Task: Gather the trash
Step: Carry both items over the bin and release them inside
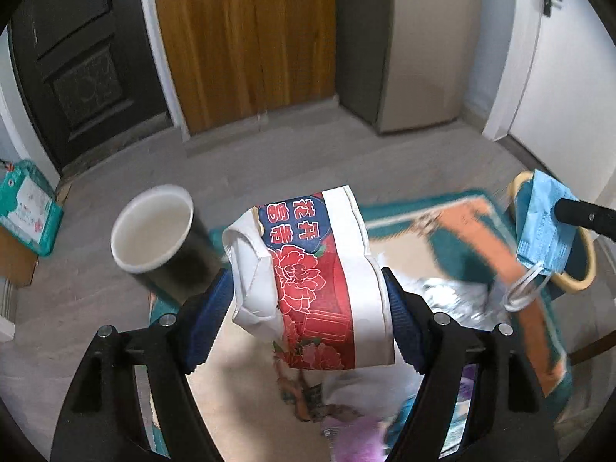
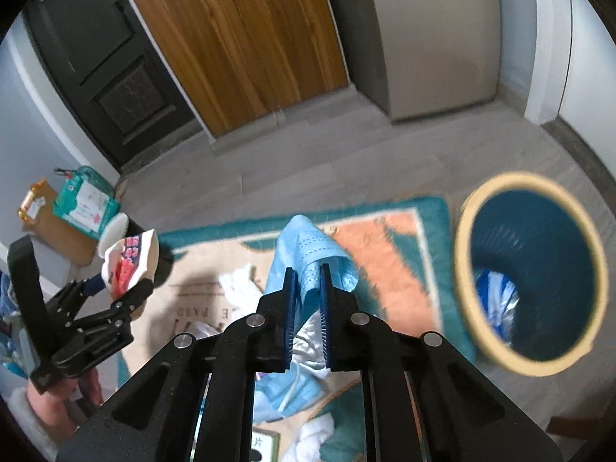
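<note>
My left gripper (image 1: 308, 288) is shut on a crushed red, white and blue paper cup (image 1: 312, 281), held up above the rug; it also shows in the right wrist view (image 2: 129, 265). A black paper cup (image 1: 161, 235) hangs just left of it. My right gripper (image 2: 308, 269) is shut on a blue face mask (image 2: 308, 250), seen in the left wrist view (image 1: 543, 231) with its white ear loops hanging. The teal bin with a cream rim (image 2: 531, 273) stands on the floor to the right, with some trash inside.
A teal, orange and beige rug (image 2: 385, 246) lies below with white tissues (image 2: 238, 285), silver foil (image 1: 454, 300) and other litter on it. A cardboard box and a teal package (image 2: 84, 204) sit by the dark door. Wooden cabinet doors (image 2: 238, 46) stand behind.
</note>
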A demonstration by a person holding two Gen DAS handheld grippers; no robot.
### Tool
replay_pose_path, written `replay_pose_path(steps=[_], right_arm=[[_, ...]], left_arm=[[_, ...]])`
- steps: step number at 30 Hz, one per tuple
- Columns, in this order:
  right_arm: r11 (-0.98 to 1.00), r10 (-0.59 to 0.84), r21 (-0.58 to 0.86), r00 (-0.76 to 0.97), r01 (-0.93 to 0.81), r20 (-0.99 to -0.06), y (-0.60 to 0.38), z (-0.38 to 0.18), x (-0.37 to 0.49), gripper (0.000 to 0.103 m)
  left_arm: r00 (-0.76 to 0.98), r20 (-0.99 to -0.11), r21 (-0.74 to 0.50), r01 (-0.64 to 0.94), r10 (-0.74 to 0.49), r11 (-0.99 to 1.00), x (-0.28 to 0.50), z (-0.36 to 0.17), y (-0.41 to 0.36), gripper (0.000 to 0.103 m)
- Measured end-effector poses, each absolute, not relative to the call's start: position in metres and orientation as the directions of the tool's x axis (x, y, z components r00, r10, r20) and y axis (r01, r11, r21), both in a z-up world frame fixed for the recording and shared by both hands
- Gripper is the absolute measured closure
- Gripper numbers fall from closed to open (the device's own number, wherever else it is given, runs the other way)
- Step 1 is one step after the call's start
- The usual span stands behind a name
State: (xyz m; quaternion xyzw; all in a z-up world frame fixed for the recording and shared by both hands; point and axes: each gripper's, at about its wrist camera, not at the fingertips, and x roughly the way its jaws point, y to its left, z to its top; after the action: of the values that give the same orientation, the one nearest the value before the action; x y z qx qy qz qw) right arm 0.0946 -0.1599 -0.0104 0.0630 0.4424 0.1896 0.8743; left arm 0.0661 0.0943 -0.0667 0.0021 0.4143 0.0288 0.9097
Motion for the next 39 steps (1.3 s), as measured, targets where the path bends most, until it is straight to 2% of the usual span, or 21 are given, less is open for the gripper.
replay_pose_path(steps=[8,17,25,29,32,36,39], right_arm=[[0.938,0.347,0.254,0.663,-0.237,-0.663,-0.231,0.043,0.095,0.090],[0.984,0.172,0.139,0.752,-0.107,-0.637,-0.320,0.050,0.120,0.090],[0.988,0.123,0.154,0.729,-0.025,-0.674,-0.374,0.019,0.132,0.090],[0.980,0.152,0.201,0.683,-0.008,-0.714,-0.385,-0.004,0.137,0.090],[0.989,0.123,0.148,0.659,-0.018,-0.742,-0.382,-0.018,0.141,0.090],[0.982,0.154,0.190,0.613,-0.007,-0.775,-0.384,-0.038,0.151,0.090],[0.987,0.139,0.160,0.580,-0.016,-0.803,-0.380,-0.054,0.157,0.090]], left_arm=[[0.736,-0.677,0.020,0.022,-0.002,1.000,0.068,-0.020,0.052,0.028],[0.750,-0.654,0.054,0.176,-0.098,0.983,0.088,-0.012,-0.030,0.028],[0.709,-0.678,0.048,0.309,-0.196,0.950,0.112,-0.031,-0.113,0.028],[0.675,-0.697,0.045,0.377,-0.241,0.925,0.119,-0.043,-0.152,0.028],[0.659,-0.707,0.072,0.430,-0.259,0.900,0.118,-0.053,-0.175,0.028],[0.640,-0.722,0.084,0.460,-0.264,0.884,0.126,-0.070,-0.192,0.028],[0.623,-0.734,0.071,0.468,-0.271,0.881,0.134,-0.080,-0.201,0.028]])
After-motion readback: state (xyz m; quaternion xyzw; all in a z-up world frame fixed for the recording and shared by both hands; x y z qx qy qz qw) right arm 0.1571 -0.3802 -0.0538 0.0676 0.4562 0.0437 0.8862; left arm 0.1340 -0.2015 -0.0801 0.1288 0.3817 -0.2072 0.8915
